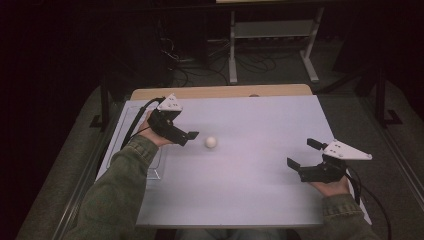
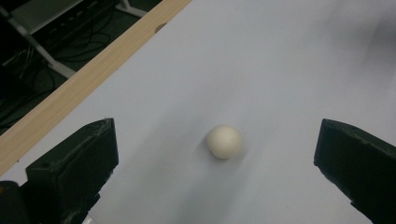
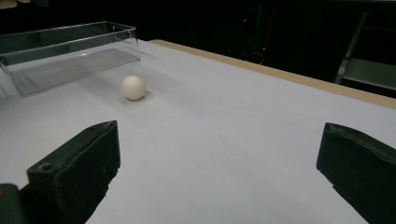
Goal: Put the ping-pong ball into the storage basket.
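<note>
A big white table [image 1: 240, 190] takes up most of the high view. On its left side lies a clear plastic box [image 3: 70, 51], long and low, with nothing to be seen inside it.

The left gripper [image 1: 192, 135] is held just beside a small white ball [image 1: 211, 142]. Its jaws are spread wide. In the left gripper view the ball [image 2: 225, 141] sits on the table between the two jaws but a bit ahead of them, and they are not touching it. The right gripper [image 1: 302, 155] waits on the right side of the table, well apart from the ball. Its jaws are spread wide too, and they hold nothing.

The ball rests on the bare table, near the middle, close to the box but outside it.

It looks like the job has just begun. The ball is not picked up yet. The left gripper has to move forward, close on the ball and lift it. Maybe it goes into the box after that, but that is only a guess.
</note>
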